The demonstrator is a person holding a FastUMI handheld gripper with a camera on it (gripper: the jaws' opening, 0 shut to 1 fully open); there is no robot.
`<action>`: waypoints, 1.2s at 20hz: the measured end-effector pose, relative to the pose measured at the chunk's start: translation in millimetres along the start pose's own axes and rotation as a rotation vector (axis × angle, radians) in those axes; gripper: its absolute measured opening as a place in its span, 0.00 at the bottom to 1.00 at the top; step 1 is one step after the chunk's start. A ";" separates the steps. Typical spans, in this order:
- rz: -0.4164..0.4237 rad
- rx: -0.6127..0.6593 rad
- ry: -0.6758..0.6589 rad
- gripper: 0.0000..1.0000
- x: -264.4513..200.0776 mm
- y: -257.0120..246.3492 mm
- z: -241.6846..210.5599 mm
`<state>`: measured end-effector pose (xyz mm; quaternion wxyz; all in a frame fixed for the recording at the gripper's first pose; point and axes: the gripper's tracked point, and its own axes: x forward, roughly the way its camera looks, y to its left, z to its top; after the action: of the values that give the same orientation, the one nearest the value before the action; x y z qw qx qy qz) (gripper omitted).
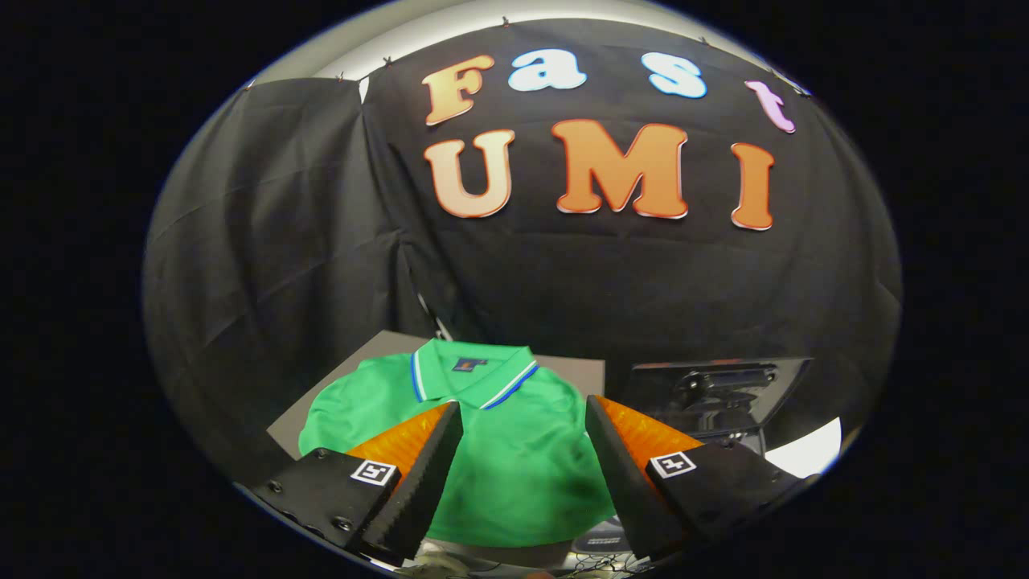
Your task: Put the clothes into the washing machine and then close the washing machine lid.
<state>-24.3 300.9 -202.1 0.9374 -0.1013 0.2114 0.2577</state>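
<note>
1. Gripper view: the gripper [522, 418] has its two fingers spread wide apart, with nothing clamped between them; each finger [418, 474] is black with a ribbed inner pad, an orange section behind it and a small square marker on its black base
2. A green polo shirt [514, 458] lies flat just ahead of and between the fingers, its collar, trimmed in white and blue, pointing away from the gripper toward the booth wall; a small dark tag sits inside the collar
3. The shirt rests on a grey counter [575, 371], whose bare surface shows beyond the collar and beside the left shoulder of the shirt
4. Beyond the right finger stands a dark raised panel [723, 394] with a glossy face, tilted upward; it looks like the washing machine lid, though I cannot tell for sure
5. Just past that panel a pale curved surface [808, 450] is visible
</note>
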 end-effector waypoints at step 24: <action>0.082 -0.128 0.211 0.51 43.0 60.3 -69.3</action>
<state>-46.4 350.1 -287.9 0.8901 -0.1789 0.2960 0.2968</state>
